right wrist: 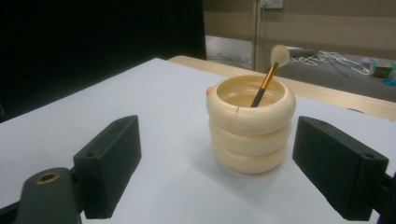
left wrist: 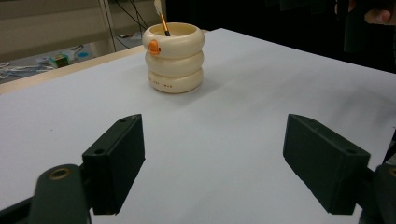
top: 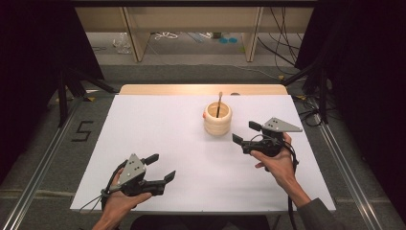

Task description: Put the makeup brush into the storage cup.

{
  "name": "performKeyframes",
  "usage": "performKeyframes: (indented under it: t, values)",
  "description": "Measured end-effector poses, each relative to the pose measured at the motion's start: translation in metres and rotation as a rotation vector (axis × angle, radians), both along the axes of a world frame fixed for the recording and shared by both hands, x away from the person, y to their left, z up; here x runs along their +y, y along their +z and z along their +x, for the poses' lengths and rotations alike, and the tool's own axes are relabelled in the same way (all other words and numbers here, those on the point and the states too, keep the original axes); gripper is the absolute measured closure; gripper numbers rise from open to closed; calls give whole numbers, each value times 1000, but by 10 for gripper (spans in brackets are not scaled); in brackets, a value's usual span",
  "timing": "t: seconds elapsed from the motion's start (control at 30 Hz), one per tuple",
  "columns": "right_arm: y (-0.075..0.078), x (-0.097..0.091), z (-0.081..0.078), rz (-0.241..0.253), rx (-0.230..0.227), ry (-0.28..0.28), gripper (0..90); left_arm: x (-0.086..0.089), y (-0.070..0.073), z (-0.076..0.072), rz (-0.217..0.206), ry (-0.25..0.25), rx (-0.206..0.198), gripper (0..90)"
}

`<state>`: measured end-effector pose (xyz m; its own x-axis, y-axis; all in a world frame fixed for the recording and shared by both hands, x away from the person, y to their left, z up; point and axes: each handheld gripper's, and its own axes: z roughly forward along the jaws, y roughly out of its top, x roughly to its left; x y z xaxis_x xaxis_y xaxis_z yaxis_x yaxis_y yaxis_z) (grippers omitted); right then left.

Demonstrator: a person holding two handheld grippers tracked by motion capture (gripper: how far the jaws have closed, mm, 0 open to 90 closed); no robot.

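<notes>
Right tongs (top: 243,132), jaws spread and empty, are sitting nearest the cream ringed holder (top: 217,119), which is standing just ahead of them on the surface (top: 158,129); its brush (right wrist: 268,74) is leaning upright inside. Left tongs (top: 162,167), also spread, are waiting well apart.

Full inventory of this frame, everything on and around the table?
Cream three-ring stacked holder with orange beak: 1, cream, far centre of table, upright.
Makeup brush with black handle, gold ferrule, pale bristles: 1, standing in the holder, bristles up, leaning.
White table surface: 1, white, with a bare wooden strip along its far edge.
Wooden shelf frame: 1, light wood, behind the table.
Left gripper: 1, black, near left, jaws open, holding nothing.
Right gripper: 1, black, right of holder, jaws open, holding nothing.
</notes>
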<state>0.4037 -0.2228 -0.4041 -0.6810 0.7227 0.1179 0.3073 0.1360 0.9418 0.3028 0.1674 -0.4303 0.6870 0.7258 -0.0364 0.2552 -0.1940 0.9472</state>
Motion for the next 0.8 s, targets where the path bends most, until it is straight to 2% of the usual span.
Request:
performKeyframes:
  t: [0.03,0.1,0.2,0.3,0.47,0.5,0.57,0.6,0.67,0.8]
  values:
    - [-1,-2,-3,-6,5,-1,163,0,0,0,-3,1,1,207]
    - [-3,-3,-6,13,-2,-7,163,0,0,0,0,-1,-2,207]
    - [-3,-7,-11,5,9,-10,163,0,0,0,-12,-2,-4,208]
    - [-5,-8,-16,10,-2,-11,163,1,1,0,-3,0,-4,207]
    - [-10,-8,-23,31,4,7,163,1,2,0,-8,5,-10,207]
    - [-10,-8,-24,16,5,2,162,2,2,0,0,-2,-18,207]
    - [-11,-8,-28,15,13,8,162,1,2,0,-17,8,-9,207]
    - [-11,-8,-29,23,13,20,162,2,2,0,-8,1,-20,207]
    - [-11,-8,-33,9,3,20,161,2,2,0,-12,2,-24,205]
    - [-12,-5,-40,15,-16,32,161,2,3,0,-21,16,-22,196]
